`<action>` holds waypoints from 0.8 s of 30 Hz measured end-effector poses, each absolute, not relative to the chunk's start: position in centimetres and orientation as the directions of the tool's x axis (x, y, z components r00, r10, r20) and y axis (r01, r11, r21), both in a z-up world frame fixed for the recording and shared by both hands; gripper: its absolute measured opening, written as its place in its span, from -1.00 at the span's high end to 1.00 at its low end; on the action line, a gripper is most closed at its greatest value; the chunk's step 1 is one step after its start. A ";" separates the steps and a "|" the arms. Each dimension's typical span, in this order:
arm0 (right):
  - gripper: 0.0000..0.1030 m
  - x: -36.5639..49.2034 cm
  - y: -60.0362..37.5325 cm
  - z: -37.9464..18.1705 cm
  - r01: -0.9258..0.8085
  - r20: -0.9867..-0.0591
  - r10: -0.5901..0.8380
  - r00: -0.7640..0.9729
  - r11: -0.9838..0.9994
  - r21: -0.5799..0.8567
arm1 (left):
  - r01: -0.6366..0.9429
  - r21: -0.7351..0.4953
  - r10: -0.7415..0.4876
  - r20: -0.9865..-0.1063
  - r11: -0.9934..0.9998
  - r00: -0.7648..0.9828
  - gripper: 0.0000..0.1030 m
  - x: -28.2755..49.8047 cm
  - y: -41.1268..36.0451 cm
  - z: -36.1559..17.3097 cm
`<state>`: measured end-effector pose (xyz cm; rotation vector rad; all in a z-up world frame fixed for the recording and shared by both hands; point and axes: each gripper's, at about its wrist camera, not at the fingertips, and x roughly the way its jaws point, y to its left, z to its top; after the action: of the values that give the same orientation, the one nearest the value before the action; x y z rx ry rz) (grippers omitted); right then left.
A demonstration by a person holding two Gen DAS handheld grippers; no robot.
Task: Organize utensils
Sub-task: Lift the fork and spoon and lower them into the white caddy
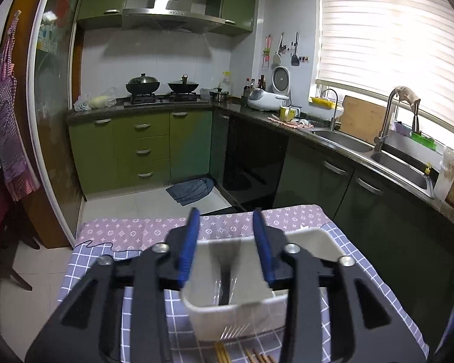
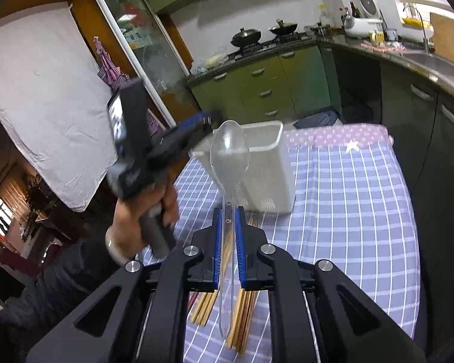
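Observation:
A white utensil holder (image 1: 236,302) (image 2: 266,166) stands upright on the checked tablecloth (image 2: 348,211). My left gripper (image 1: 226,214) hovers just over its rim, open, with nothing between the blue pads. Inside the holder stand a dark utensil (image 1: 227,275) and some clear plastic ones. In the right wrist view my left gripper (image 2: 207,119) is blurred beside the holder's top, held by a hand (image 2: 142,220). My right gripper (image 2: 228,216) is shut on the handle of a clear plastic spoon (image 2: 230,151), bowl up, in front of the holder. Wooden chopsticks (image 2: 245,317) (image 1: 224,355) lie on the cloth beneath it.
A purple patterned cloth (image 1: 136,230) covers the table's far end. Beyond it are green kitchen cabinets (image 1: 154,151), a stove with two woks (image 1: 163,90), and a double sink (image 1: 378,157) along the right counter. A white sheet (image 2: 45,96) hangs at left.

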<state>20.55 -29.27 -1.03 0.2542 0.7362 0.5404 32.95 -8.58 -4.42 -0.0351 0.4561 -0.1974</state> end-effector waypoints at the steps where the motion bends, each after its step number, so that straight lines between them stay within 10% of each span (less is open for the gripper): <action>1: 0.81 20.9 -29.1 -0.6 -0.377 -0.563 0.547 0.620 0.837 0.397 | 0.186 -0.078 -0.201 -0.437 0.979 0.877 0.31 32.8 -8.4 -4.3; 24: 0.81 37.1 -22.1 1.4 -0.228 -0.417 0.285 0.863 0.957 0.181 | 0.241 -0.059 -0.239 -0.485 0.969 0.841 0.09 21.6 -3.4 -1.0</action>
<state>37.08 -22.12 1.39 0.1275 0.4561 0.2693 21.62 -3.42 -1.00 0.0037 0.5117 -0.2531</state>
